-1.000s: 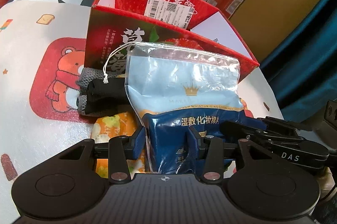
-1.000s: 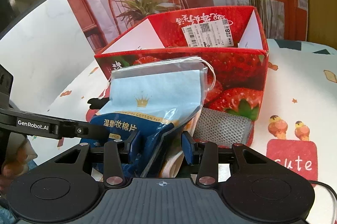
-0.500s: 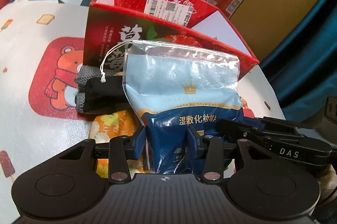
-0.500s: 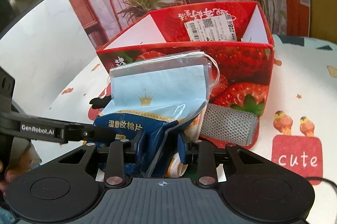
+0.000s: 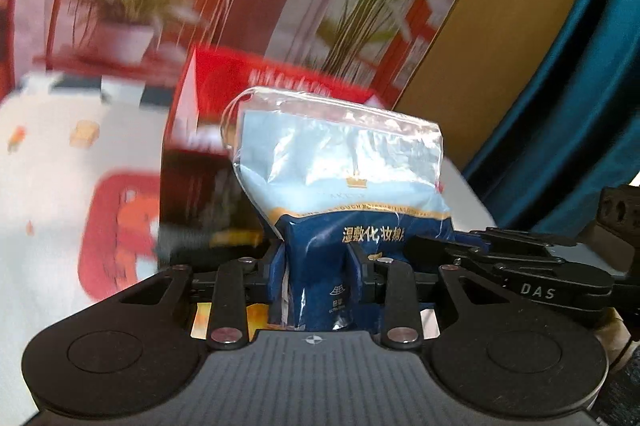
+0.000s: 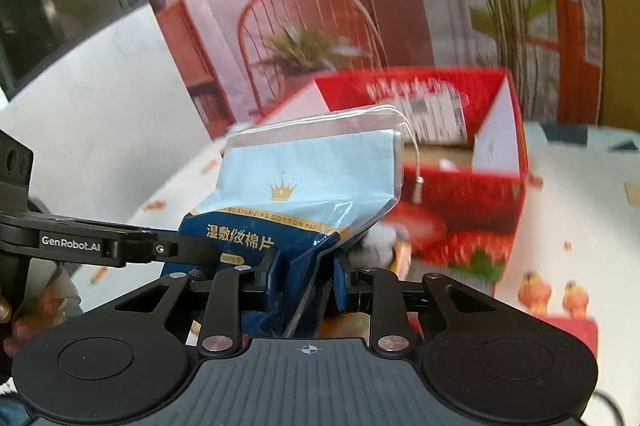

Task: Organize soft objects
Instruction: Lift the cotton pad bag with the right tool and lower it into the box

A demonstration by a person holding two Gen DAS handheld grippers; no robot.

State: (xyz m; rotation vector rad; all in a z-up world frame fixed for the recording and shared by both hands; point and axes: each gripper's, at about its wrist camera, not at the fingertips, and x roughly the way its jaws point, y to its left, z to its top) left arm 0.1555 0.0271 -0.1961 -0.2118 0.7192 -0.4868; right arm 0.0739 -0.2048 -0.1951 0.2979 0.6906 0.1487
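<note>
Both the left gripper point(image 5: 318, 276) and the right gripper point(image 6: 306, 280) are clamping their jaws on the dark bottom end of the cotton-pad bag point(image 5: 344, 182), holding it above the tabletop point(image 5: 60, 162), in front of the red strawberry box point(image 6: 472, 186). The bag is standing upright, long axis vertical, drawstring top pointing up. Being slippery, the plastic could slide loose, or the floppy top could be catching the box rim.

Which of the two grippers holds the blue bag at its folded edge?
The right gripper: it pinches the cotton pad bag along its creased side, while the left gripper clamps its flat printed bottom.
</note>
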